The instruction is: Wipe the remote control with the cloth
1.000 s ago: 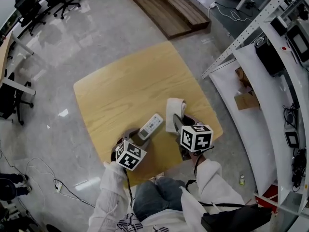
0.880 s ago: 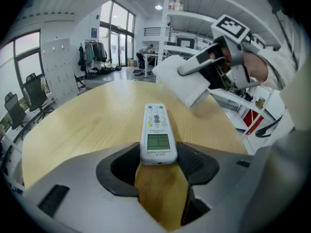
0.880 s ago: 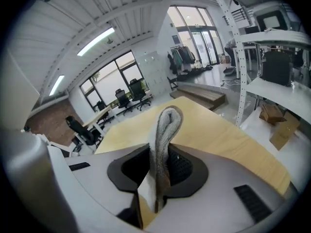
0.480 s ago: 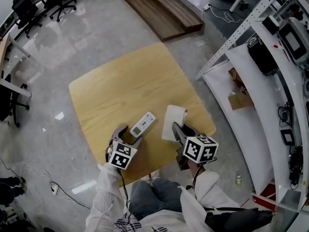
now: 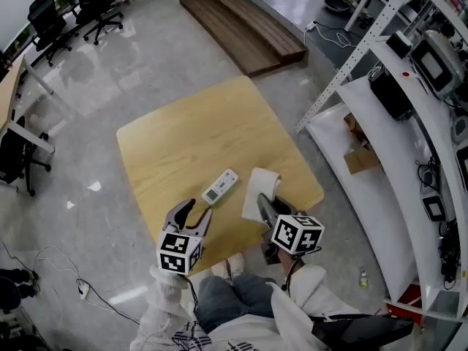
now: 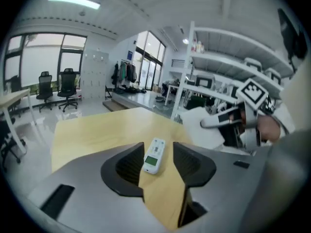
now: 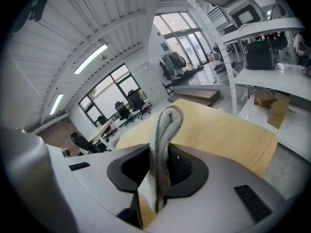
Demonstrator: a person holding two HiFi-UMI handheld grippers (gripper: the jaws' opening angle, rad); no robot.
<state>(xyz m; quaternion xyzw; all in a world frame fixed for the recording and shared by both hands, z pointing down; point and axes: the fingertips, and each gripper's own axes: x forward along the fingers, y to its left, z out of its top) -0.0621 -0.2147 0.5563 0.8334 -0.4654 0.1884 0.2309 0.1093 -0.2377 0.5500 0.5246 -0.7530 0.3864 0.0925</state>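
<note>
The right gripper (image 7: pixel 159 170) had its jaws clamped on the cloth (image 7: pixel 163 140), a soft grey-white fold that stood up between the pads and flopped over at the top. The left gripper (image 5: pixel 194 213) held nothing. Its jaws had just been closing partway but stood apart, and through the gap the remote control (image 6: pixel 154 155) showed lying flat beyond the tips, untouched.

The remote sat on the table (image 5: pixel 190 134), just beside the cloth and a little ahead of the left gripper. It looked light, rigid and smooth-cased, so it would likely skid under a wiping stroke unless pinned. The long sides of the narrow body seemed the sensible place to grip, clear of the screen and buttons. The cloth, being limp, would probably drape and bunch, and would need pressing down to wipe well.

Around the remote, the pale wood tabletop was otherwise bare. Beyond it lay a glossy grey floor (image 5: pixel 146 72). A white shelving rack (image 5: pixel 380 72) stood on the cloth's side of the remote. Farther away were a dark wooden platform (image 5: pixel 241 20) and office chairs (image 5: pixel 44 17).
</note>
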